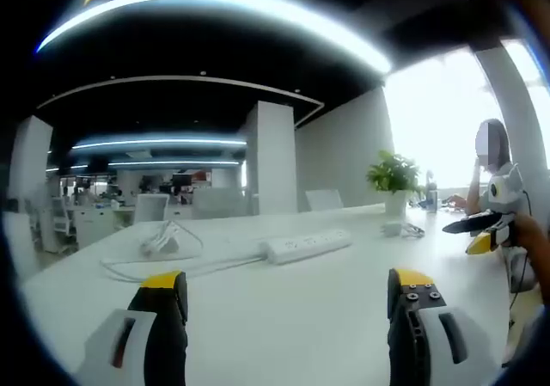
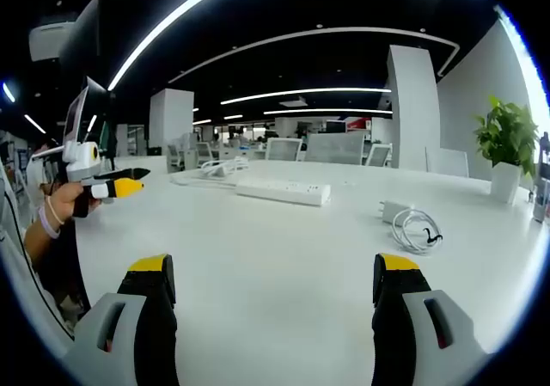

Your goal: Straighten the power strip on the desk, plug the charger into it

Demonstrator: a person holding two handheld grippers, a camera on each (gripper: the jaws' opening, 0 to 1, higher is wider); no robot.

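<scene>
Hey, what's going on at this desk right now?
A person holds two grippers, both open and empty, above a white desk. The left gripper faces the white power strip, which lies at a slant with its cord trailing off. The right gripper looks toward the white charger and its coiled cable. Nothing is grasped yet, and the charger is not plugged in.
</scene>
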